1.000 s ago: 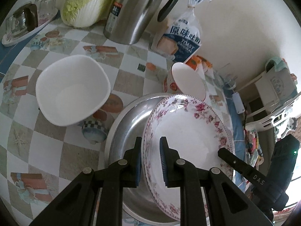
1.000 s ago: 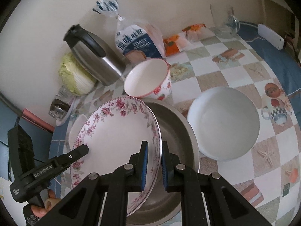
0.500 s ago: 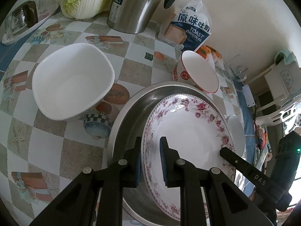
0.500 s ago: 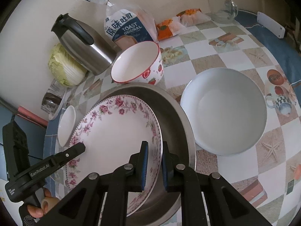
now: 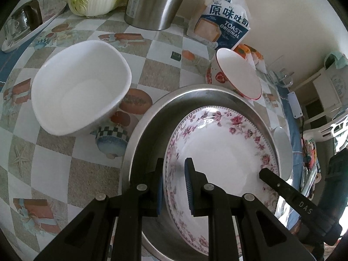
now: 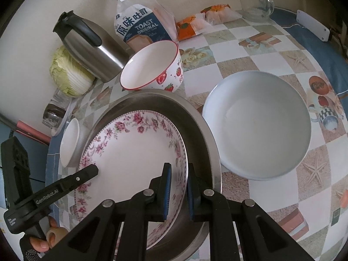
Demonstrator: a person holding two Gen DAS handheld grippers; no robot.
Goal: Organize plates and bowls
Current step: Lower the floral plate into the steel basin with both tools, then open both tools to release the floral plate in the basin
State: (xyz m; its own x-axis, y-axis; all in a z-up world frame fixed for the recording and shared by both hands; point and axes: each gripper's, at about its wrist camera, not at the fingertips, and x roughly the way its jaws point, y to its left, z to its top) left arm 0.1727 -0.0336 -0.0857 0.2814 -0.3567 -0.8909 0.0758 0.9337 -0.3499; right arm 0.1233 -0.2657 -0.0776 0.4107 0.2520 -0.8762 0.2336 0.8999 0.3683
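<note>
The floral plate (image 5: 221, 152) is pinched at opposite rims by the left gripper (image 5: 174, 182) and the right gripper (image 6: 178, 187), both closed narrowly on its edge. Directly below the jaws lies the steel basin (image 6: 195, 130), into which the plate is set. Glazed ceramic is judged stiff, slippery and breakable; the flat rim is the safest hold.

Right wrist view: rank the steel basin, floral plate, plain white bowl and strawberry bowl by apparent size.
1. Round stainless steel basin
2. Pink floral-rimmed plate and plain white bowl: look alike, and nearness makes it unsure
3. Strawberry-patterned bowl, which stands farther back
</note>
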